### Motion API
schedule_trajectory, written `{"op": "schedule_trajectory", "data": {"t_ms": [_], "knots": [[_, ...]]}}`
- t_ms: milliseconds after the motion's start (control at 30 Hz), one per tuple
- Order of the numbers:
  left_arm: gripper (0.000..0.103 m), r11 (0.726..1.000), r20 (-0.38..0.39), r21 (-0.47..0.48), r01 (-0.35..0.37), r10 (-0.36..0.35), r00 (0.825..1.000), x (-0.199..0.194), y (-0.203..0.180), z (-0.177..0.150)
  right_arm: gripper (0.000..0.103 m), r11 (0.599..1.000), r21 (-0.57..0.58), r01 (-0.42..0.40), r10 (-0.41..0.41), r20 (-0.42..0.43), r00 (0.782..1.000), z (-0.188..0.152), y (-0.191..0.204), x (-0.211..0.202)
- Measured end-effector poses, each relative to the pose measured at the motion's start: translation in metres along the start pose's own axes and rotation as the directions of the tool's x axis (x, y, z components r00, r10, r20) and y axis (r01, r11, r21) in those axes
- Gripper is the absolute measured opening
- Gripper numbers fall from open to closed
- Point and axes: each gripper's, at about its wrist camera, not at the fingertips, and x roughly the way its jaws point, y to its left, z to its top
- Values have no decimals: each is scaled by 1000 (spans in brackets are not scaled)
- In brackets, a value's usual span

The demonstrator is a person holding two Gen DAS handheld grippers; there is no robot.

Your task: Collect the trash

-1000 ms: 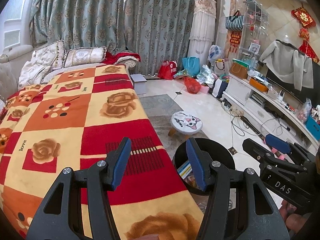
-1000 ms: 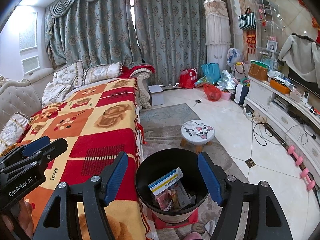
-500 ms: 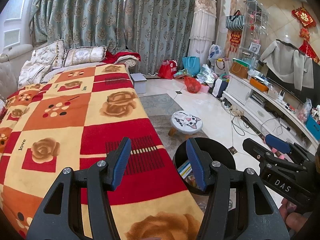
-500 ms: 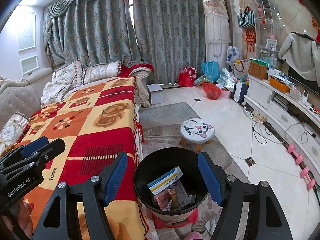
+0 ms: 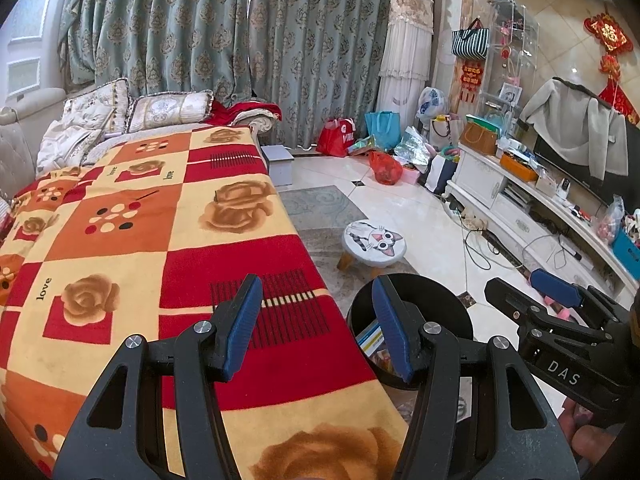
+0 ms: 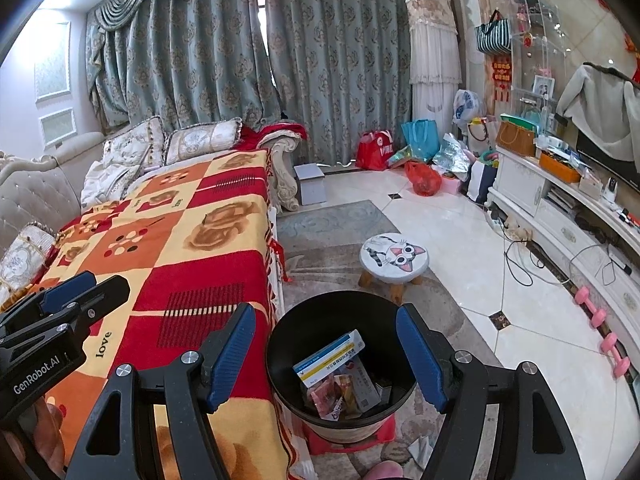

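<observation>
- The right gripper (image 6: 326, 354) hangs over the black trash bin (image 6: 280, 344), fingers released and holding nothing.
- The left gripper (image 5: 316, 326) is spread too, empty, above the near edge of the patterned blanket (image 5: 132, 216).
- Trash already lies in the bin: a blue-and-yellow box (image 6: 330, 356) and wrappers (image 6: 340, 394).
- A scrap of paper (image 6: 420, 450) lies on the floor just right of the bin; it looks like the next pick, best approached low with fingers wide.

We see our left gripper (image 5: 316, 326) hanging open and empty over the patterned blanket (image 5: 160, 240). Just beyond its right finger stands the black trash bin (image 5: 440, 300), with packaging inside. Our right gripper (image 5: 532, 292) pokes in from the right, past the bin.
</observation>
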Motion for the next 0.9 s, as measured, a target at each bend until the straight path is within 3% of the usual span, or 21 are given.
{"op": "schedule_trajectory", "data": {"t_ms": [900], "knots": [[56,1000,-17,16,8,-7,1000,9,-4,-5,71,1000,1,4,-4,-20,1000,-4,-6,4]]}}
